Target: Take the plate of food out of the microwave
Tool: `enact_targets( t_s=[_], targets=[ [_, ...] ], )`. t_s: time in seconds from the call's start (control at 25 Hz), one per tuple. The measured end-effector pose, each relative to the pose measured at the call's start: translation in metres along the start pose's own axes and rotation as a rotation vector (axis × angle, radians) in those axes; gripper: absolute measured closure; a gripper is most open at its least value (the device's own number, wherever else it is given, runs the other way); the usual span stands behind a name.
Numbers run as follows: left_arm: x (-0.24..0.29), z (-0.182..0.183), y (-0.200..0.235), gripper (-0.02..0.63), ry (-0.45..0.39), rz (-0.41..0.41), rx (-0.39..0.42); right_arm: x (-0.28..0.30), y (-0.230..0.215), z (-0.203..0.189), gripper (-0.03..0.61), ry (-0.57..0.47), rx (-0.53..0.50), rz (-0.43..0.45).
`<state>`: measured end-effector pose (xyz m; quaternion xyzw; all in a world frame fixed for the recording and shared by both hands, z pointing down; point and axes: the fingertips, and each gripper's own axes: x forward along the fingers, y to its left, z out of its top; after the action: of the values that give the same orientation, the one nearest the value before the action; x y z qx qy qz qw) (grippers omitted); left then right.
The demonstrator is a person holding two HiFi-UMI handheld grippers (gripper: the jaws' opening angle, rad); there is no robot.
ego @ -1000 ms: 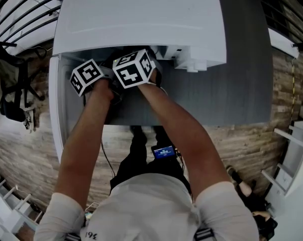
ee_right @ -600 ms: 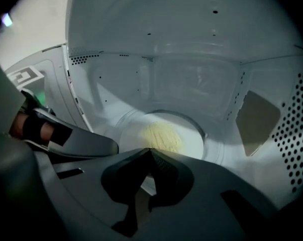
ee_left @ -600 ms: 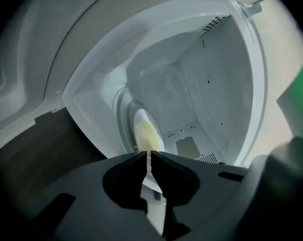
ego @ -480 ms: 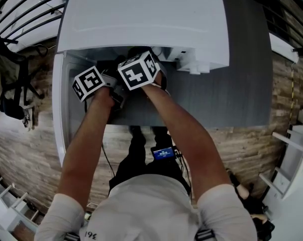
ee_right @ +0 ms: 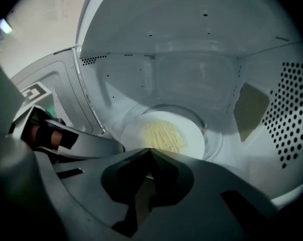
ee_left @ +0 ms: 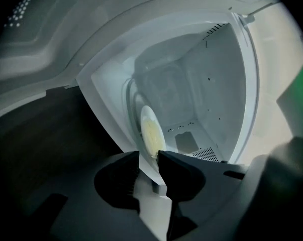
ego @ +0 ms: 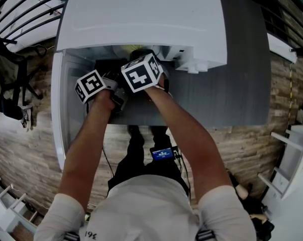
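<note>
Right gripper (ee_right: 150,151), shut on the plate's (ee_right: 194,136) near rim, has backed toward the microwave (ego: 141,14) mouth; left gripper (ee_left: 149,155), slightly open and empty, follows. Plate is still inside the microwave, apparently sliding out.

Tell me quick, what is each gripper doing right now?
Left gripper: jaws open, holding nothing.
Right gripper: jaws closed at the plate rim; whether they pinch it cannot be told.
</note>
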<state>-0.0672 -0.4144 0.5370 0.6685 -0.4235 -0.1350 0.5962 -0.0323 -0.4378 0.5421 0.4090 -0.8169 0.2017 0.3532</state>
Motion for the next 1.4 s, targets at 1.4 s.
enact_targets(
  t_s=[1.4],
  targets=[
    [0.01,0.002,-0.004,0.595,-0.032,-0.163,-0.24,-0.04,-0.027,-0.041,0.509,-0.276,0.779,0.127]
  ],
)
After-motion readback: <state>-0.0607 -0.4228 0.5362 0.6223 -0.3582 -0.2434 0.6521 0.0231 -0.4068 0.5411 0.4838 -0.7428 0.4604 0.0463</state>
